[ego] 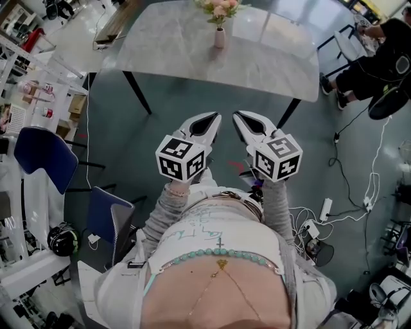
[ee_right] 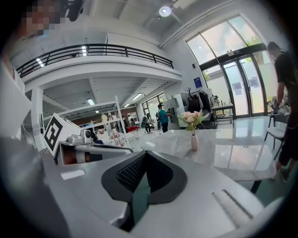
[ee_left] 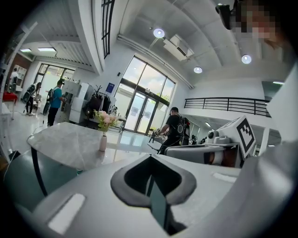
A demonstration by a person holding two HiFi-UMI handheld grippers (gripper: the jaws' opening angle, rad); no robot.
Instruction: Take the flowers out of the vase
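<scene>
Both grippers are closed and empty. In the head view the left gripper (ego: 207,123) and right gripper (ego: 247,123) sit side by side in front of the person's body, and both point toward the vase (ego: 219,37). The vase stands near the far edge of the table (ego: 167,51), with the flowers (ego: 219,9) upright in it. Both grippers are well short of the vase, over bare floor, so the step in hand looks like the approach.

In the left gripper view the jaws are together with nothing between them. The vase (ee_left: 103,142) is ahead and to the left of them, and the flowers (ee_left: 105,119) rise straight out of its neck.

In the right gripper view the jaws are likewise together and hold nothing. The vase (ee_right: 194,142) is ahead and to the right of them, with the flowers (ee_right: 192,118) bunched above it.

To do this well, open both sets of jaws before they reach the vase. The vase is slim and would probably tip easily, so one gripper should close gently round its body. The other should take the stems just above the vase's rim, not the soft blooms. Then lift straight up along the neck so the stems do not drag the vase over.
</scene>
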